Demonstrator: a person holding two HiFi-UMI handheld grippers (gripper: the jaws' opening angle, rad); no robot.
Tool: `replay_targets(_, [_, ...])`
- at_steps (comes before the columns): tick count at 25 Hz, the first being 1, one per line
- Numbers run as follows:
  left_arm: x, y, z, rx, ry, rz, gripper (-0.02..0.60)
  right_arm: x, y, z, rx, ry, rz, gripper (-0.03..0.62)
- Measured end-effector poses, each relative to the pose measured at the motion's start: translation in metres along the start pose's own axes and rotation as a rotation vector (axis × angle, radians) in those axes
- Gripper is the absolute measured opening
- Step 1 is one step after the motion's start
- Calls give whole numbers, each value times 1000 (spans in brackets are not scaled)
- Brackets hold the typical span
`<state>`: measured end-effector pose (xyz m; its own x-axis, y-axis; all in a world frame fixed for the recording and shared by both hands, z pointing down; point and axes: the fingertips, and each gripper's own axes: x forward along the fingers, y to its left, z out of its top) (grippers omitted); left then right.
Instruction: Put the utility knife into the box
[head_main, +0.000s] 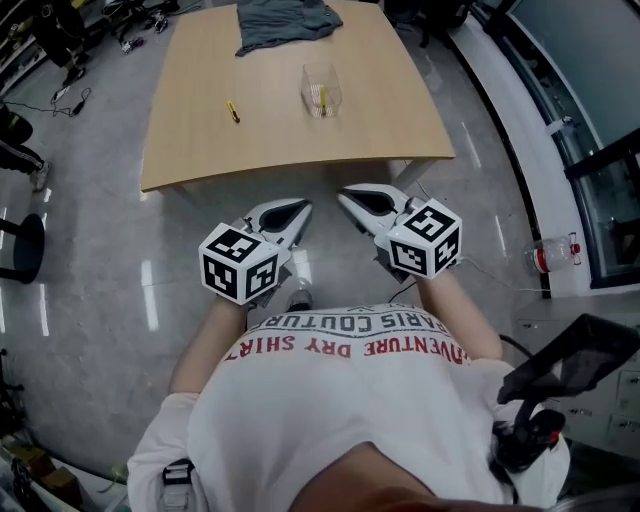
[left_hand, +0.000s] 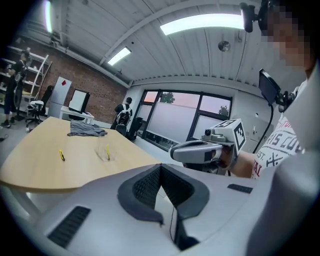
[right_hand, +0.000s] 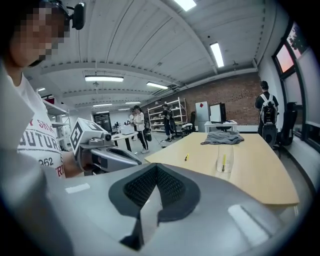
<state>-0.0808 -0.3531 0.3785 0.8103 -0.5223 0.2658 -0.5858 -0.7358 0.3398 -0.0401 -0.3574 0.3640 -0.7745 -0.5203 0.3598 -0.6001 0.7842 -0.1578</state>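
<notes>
Your left gripper (head_main: 303, 206) and right gripper (head_main: 343, 194) are held at your body, jaws closed on nothing, short of the table (head_main: 200, 150): the reach has not begun. Carry one forward, part its jaws and take the yellow utility knife (head_main: 232, 111), which lies left of the clear box (head_main: 310, 80). The box possibly holds another yellow item already.

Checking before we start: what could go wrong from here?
The utility knife lies flat on the table; left gripper and right gripper are both shut, so a late opening could shove it away. The clear box looks light and already holds something yellow; a careless drop might tip it.
</notes>
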Motion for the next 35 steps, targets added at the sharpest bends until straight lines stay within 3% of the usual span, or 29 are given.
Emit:
replay_targets(4, [-15,-96,-57,14,3,-9,2,-81,59,-57,4,-19,-6,2])
replay_targets(8, [-39,-228,-125,74,3,-44,2,-189,133,-137,10,-56,-39,2])
replay_targets(11, [-63,-322,-179,75,17,-57,2,-263,195,-189,27,-64,-36,2])
replay_targets(15, [-105,-426,-207,91,20,-39,2,-345,267,-212,19,-72,-23,2])
replay_targets(26, [-170,-513,-221,77,-10,12,2,-420,356,-223,2,-78,26,2])
replay_targets(35, [-188,-533,-234,108,5,41,2,-439,381,-228,3,-117,44,2])
